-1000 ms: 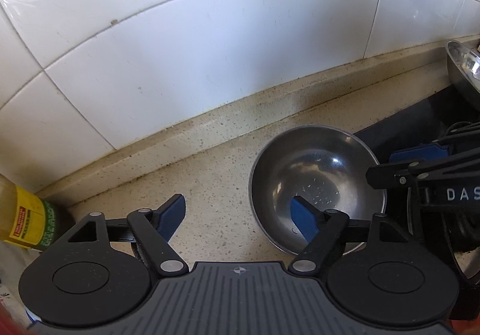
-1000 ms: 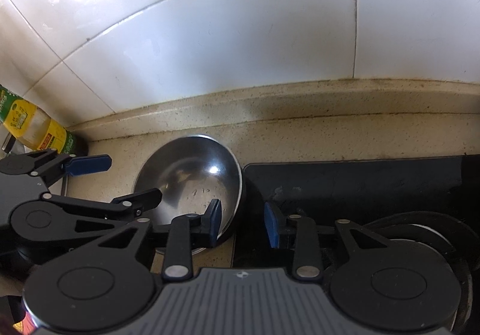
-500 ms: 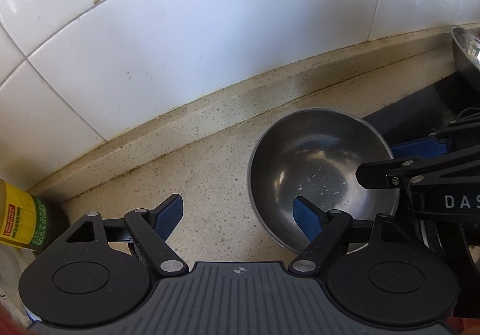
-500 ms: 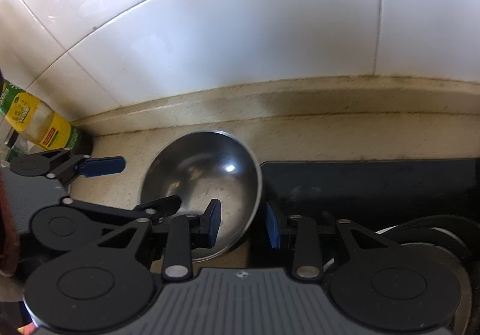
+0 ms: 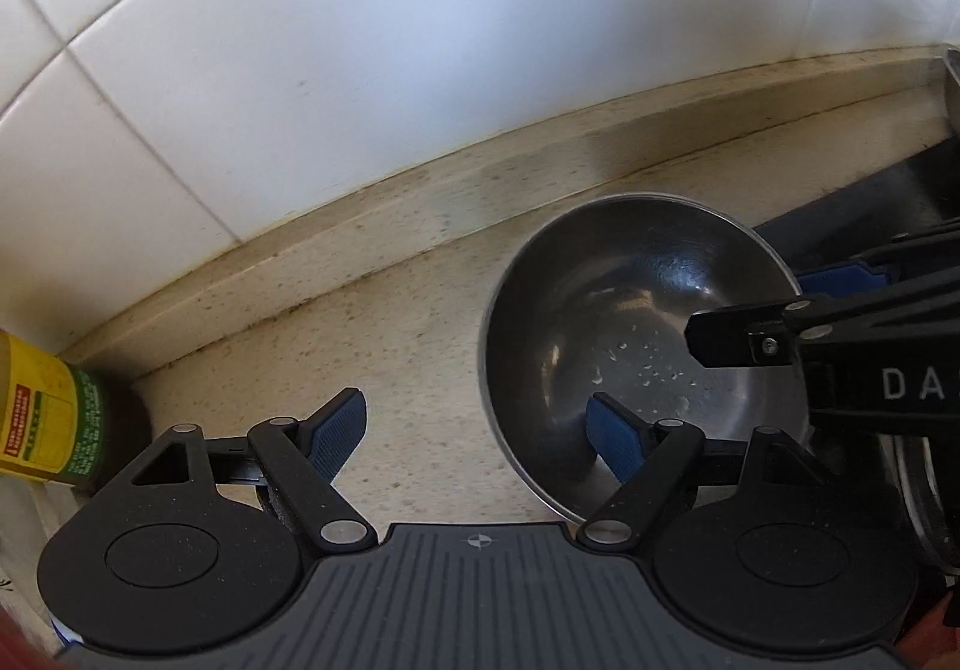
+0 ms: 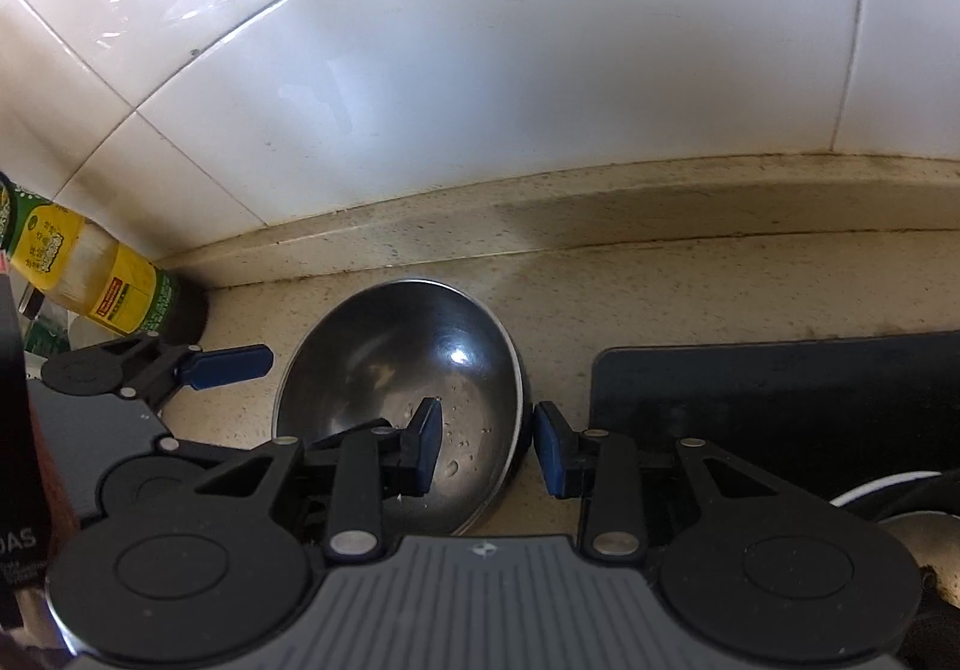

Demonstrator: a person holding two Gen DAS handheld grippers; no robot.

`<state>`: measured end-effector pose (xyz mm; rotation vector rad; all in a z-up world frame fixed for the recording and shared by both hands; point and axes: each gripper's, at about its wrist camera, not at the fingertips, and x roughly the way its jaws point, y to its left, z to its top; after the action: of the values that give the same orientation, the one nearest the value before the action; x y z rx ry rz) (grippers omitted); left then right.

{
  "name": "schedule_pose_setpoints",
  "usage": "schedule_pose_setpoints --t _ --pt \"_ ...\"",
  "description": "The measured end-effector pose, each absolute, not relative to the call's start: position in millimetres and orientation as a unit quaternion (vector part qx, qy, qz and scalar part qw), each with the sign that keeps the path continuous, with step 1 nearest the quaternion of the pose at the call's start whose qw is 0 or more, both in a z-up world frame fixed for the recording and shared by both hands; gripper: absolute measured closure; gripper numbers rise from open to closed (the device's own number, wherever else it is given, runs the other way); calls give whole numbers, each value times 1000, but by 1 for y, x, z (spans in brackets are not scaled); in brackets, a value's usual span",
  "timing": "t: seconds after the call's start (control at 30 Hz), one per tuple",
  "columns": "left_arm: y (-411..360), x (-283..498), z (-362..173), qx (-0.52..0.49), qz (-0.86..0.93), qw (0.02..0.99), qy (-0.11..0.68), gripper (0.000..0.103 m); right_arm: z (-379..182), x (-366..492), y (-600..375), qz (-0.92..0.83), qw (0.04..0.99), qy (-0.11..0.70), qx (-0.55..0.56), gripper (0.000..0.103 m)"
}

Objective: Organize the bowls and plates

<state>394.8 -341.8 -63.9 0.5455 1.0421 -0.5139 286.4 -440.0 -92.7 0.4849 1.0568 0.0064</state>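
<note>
A steel bowl (image 5: 636,322) with water drops inside sits on the speckled counter by the tiled wall; it also shows in the right wrist view (image 6: 408,370). My left gripper (image 5: 477,433) is open and straddles the bowl's left rim, right pad inside the bowl, left pad over the counter. My right gripper (image 6: 489,445) is open and straddles the bowl's right rim, left pad inside, right pad outside; it touches nothing I can see. Each gripper shows in the other's view.
A yellow-labelled bottle (image 5: 42,418) stands at the far left by the wall, also in the right wrist view (image 6: 90,274). A black stove top (image 6: 780,394) lies right of the bowl. Another steel vessel's edge (image 5: 951,81) shows at far right.
Both grippers have moved forward and lower toward the bowl; the right gripper's pads now sit on either side of the bowl's right rim. The bowl has stayed in place.
</note>
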Motion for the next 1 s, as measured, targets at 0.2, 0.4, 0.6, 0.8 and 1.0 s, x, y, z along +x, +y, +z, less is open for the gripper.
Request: schedule_pose_setpoints --t 0.2,0.4,0.6,0.8,1.0 --pt "-336 401 -62 251 -238 804 483 17 -97 287 -440 -5 833 510 214 67" --pt "-340 396 -63 259 -248 803 475 18 -102 287 -432 6 835 518 188 69" --pt "-342 390 -59 256 -262 803 471 30 -106 289 -425 15 833 523 177 77" --pt "-344 388 -58 254 -270 801 470 39 -107 290 -425 13 833 522 182 77" --pt "-349 384 -56 249 -289 792 476 61 -106 289 -428 11 833 521 188 78"
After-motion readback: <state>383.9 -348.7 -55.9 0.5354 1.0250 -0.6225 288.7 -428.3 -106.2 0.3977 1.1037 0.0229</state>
